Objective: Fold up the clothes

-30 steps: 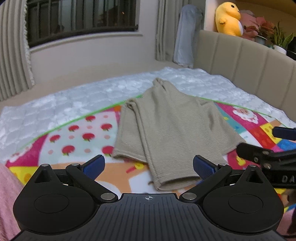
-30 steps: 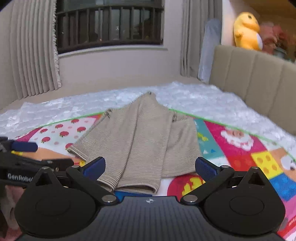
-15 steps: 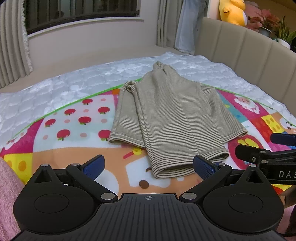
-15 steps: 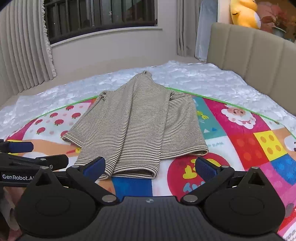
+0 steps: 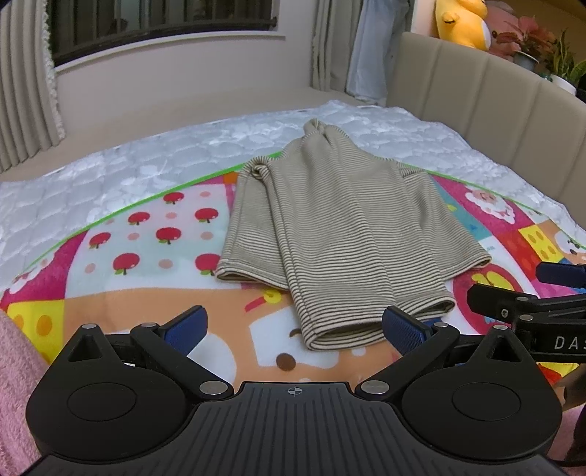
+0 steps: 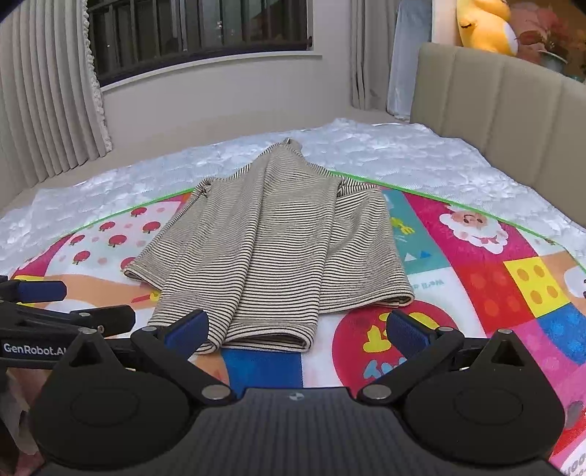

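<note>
A: Hovering low over a bed, the left gripper (image 5: 295, 326) points forward with its blue-padded fingers (image 5: 185, 326) spread wide and holding nothing.

B: And the other one?

A: The right gripper (image 6: 298, 327) sits level beside it, fingers equally wide and empty. In the left wrist view it shows at the right edge; in the right wrist view the left gripper (image 6: 55, 304) shows at the left edge. Two grippers in all.

B: Where is the garment?

A: One striped beige top (image 5: 340, 234) lies flat on a colourful play mat (image 5: 146, 234), just ahead of both grippers and touching neither. Its sides are folded inward over the middle, hem toward the cameras, neck at the far end, reaching onto the white quilt (image 5: 146, 164).

B: Anything else in frame?

A: One yellow plush toy (image 6: 483, 25) on the ledge behind the padded headboard (image 6: 494, 102), potted plants (image 5: 531, 40) next to it, one barred window (image 6: 197, 29) with curtains (image 6: 47, 91) alongside, and pink fabric (image 5: 14, 384) at the lower left edge of the left wrist view.
</note>
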